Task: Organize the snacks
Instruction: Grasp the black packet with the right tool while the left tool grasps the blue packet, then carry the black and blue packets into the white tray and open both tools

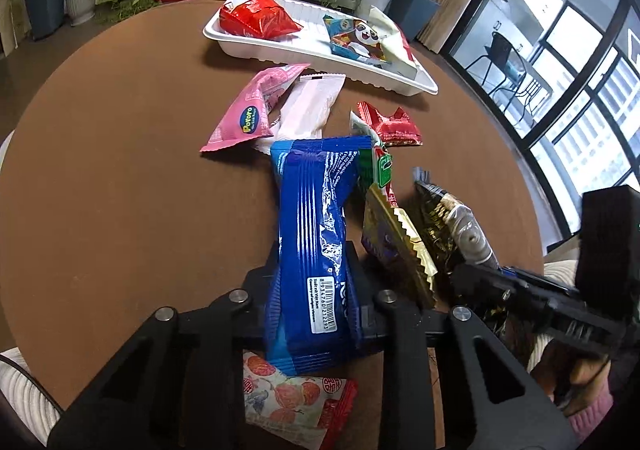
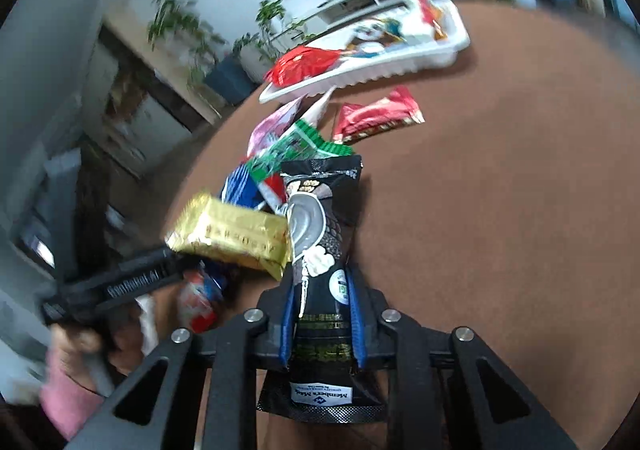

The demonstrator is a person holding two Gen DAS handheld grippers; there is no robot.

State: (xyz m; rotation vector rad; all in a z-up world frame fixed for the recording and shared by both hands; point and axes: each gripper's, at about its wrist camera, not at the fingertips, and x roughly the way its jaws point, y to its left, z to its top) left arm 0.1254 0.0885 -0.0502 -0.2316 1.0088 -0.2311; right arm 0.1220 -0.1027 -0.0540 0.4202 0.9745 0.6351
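Observation:
My left gripper (image 1: 314, 262) is shut on a blue snack pack (image 1: 316, 202), which it holds lengthwise above the round brown table (image 1: 120, 170). My right gripper (image 2: 320, 290) is shut on a black snack packet (image 2: 320, 218) that stands up between its blue pads. The same black packet (image 1: 436, 210) shows at the right of the left wrist view. A gold packet (image 1: 404, 246) leans between the two held packs. The white tray (image 1: 280, 50) at the far side holds a red bag (image 1: 256, 20), a panda pack (image 1: 356, 38) and a white pack.
Loose on the table lie a pink pack (image 1: 248, 110), a pale pink pack (image 1: 308, 106), a small red pack (image 1: 394, 126), a green-and-red pack (image 1: 380, 166) and a fruit-print pack (image 1: 296, 402) under my left gripper. Potted plants and a white shelf stand beyond the table.

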